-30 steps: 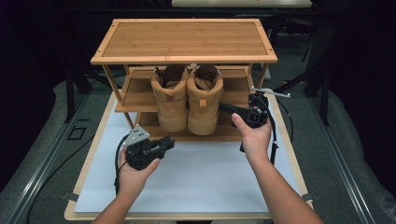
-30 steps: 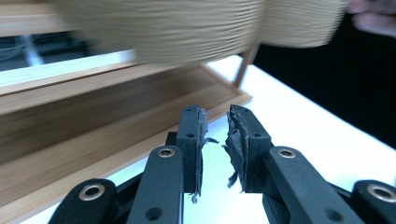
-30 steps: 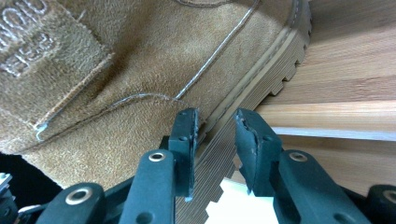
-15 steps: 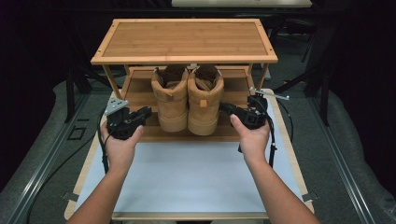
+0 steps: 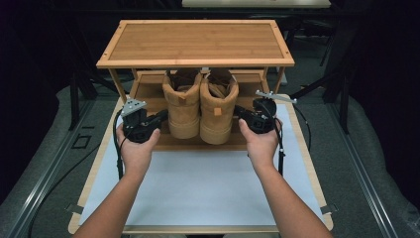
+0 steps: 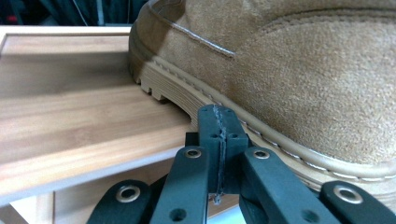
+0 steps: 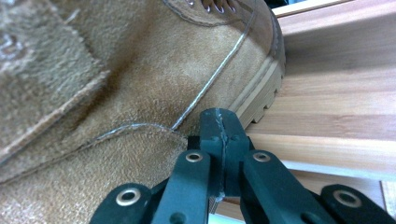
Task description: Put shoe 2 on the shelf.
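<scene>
Two tan suede boots stand side by side, heels toward me, on the lower board of a bamboo shoe rack point(image 5: 195, 42). My left gripper point(image 5: 161, 117) is at the outer side of the left boot point(image 5: 183, 109). It is shut with nothing held, and in the left gripper view its tip point(image 6: 218, 116) sits at the ridged sole of that boot point(image 6: 303, 70). My right gripper point(image 5: 240, 113) is at the outer side of the right boot point(image 5: 218, 111). It is also shut and empty, its tip point(image 7: 219, 119) against the boot's suede point(image 7: 116, 93) just above the sole.
The rack's top board overhangs the boots, and its legs point(image 5: 119, 84) stand to either side. The lower board point(image 6: 70, 121) has bare wood on both sides of the boots. A white mat point(image 5: 198, 183) covers the table in front of the rack. Cables trail from both grippers.
My left gripper has moved from the front left of the mat forward and inward to the left boot's side. The right gripper has stayed by the right boot.
</scene>
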Tool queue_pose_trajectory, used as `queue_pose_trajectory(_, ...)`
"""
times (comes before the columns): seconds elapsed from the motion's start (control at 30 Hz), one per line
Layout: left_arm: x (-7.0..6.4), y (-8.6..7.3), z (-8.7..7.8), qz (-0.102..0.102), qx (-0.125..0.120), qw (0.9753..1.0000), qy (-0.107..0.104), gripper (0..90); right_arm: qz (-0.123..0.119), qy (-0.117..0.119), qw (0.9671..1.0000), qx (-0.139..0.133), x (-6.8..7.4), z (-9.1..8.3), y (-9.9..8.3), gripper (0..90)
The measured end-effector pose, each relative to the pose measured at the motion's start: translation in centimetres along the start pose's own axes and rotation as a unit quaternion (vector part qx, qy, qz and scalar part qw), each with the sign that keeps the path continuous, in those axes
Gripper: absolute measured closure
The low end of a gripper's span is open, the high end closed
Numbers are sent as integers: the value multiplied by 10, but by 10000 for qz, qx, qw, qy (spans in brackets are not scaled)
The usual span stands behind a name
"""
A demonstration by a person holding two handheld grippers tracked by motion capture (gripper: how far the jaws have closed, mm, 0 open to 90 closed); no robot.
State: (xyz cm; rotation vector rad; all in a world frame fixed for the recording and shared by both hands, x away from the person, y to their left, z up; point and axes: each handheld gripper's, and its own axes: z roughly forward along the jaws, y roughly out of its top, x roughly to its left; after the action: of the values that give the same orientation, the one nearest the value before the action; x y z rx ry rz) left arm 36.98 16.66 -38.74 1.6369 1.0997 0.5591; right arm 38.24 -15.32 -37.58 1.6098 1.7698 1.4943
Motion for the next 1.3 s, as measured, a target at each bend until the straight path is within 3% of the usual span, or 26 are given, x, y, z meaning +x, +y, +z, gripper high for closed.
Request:
queue_pose_trajectory(0.13,2,3,3,5,-21,9999,-108,900,130,133,9998,41,-6,1,5,900)
queue_pose_trajectory(0.33,2,11,11,-106,-15,9999,-25,900,303,167,9992,-179,-12,9,10,900)
queue_pose_trajectory(0.47,6,16,17,-142,-21,9999,93,900,265,64,9994,-192,-10,15,14,900)
queue_pose_trajectory(0.7,12,18,31,-179,70,9998,11,900,143,-169,9995,-243,-11,28,21,900)
queue_pose_trajectory(0.83,16,20,36,-208,27,9998,68,900,225,-51,9994,-273,-15,35,24,900)
queue_pose_trajectory(1.03,23,23,42,-304,-52,9995,5,900,247,-76,9990,-376,-15,42,27,900)
queue_pose_trajectory(1.17,24,22,43,-317,-56,9994,101,900,287,-55,9983,-504,-14,45,26,900)
queue_pose_trajectory(1.3,27,20,43,-381,-26,9993,38,900,161,-111,9989,-427,-12,44,24,900)
